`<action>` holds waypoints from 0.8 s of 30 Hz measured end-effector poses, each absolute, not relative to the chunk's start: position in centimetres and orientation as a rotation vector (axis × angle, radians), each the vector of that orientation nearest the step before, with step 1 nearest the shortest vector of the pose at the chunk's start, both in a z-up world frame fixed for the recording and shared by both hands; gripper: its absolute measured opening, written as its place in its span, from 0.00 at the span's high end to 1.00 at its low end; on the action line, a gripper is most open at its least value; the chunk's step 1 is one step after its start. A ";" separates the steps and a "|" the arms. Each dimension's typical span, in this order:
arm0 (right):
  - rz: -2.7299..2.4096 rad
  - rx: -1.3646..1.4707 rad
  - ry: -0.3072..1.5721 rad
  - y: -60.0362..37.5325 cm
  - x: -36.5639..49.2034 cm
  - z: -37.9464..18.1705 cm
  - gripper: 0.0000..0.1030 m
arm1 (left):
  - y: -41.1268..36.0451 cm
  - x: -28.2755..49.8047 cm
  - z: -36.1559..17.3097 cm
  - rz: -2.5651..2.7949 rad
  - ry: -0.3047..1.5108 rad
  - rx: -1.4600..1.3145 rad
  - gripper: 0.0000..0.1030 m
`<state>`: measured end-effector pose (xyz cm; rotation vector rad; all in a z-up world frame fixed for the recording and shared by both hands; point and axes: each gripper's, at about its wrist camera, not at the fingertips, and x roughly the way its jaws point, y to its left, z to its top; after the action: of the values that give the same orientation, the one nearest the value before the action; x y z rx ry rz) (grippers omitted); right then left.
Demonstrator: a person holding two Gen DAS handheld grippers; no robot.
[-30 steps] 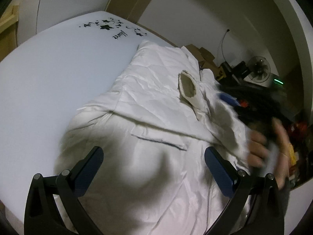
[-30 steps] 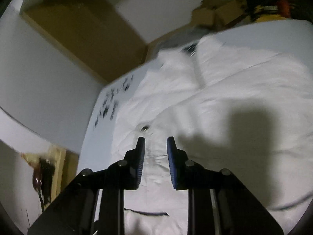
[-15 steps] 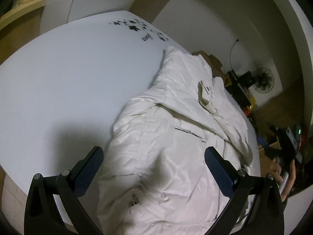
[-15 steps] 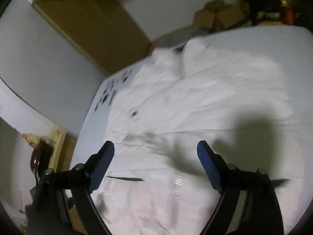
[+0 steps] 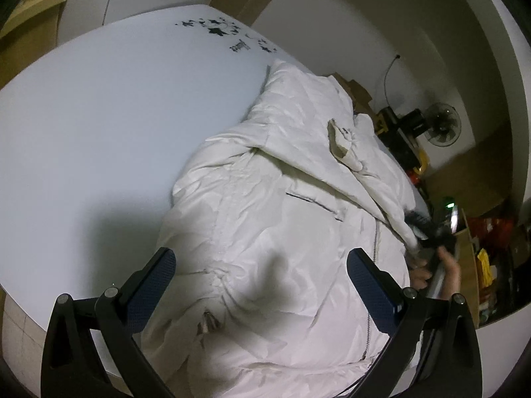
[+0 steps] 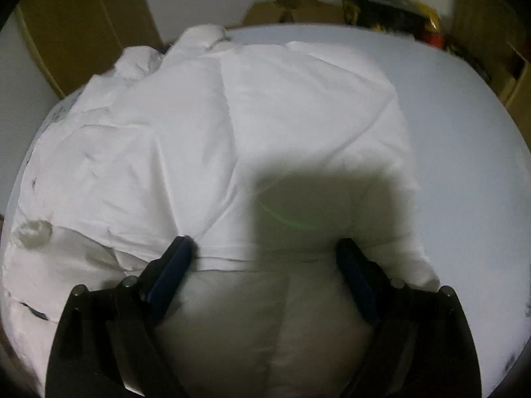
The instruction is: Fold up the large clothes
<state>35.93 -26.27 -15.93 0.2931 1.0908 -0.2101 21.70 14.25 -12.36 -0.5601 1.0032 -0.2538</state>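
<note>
A large white padded jacket (image 5: pixel 282 205) lies on a white table (image 5: pixel 116 106), partly folded, with a sleeve and cuff (image 5: pixel 341 142) laid across its body. My left gripper (image 5: pixel 262 275) is open and empty, held above the jacket's near end. In the left wrist view my right gripper (image 5: pixel 421 229) is at the jacket's right edge, blurred, in a hand. In the right wrist view my right gripper (image 6: pixel 262 265) is open, with its fingers low against the jacket (image 6: pixel 232 132) on either side of a fold.
The table has a black star print (image 5: pixel 225 31) at its far end. Cardboard boxes (image 5: pixel 355 89), a fan (image 5: pixel 443 124) and clutter stand beyond the table's right side. A wooden panel (image 6: pixel 83 26) stands behind the table.
My right gripper opened from shut, then dropped low onto the jacket's edge. My left gripper pulled back and up from the jacket and stayed open.
</note>
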 end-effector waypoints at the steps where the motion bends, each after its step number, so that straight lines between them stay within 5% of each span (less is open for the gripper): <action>1: -0.186 0.342 1.010 -26.3 36.0 -14.2 0.13 | 14.3 21.6 -12.4 -0.250 1.002 -0.561 0.00; 19: -0.299 0.104 0.998 -23.1 42.9 -19.4 0.00 | 15.1 21.2 -13.5 -0.248 1.011 -0.609 0.00; 24: -0.194 0.073 0.877 -15.9 40.3 -13.2 0.04 | 15.3 20.2 -13.2 -0.242 1.000 -0.598 0.00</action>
<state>40.33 -15.89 -13.18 0.0727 0.8766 -0.1941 20.23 15.34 -13.20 -0.5985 1.0004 -0.2417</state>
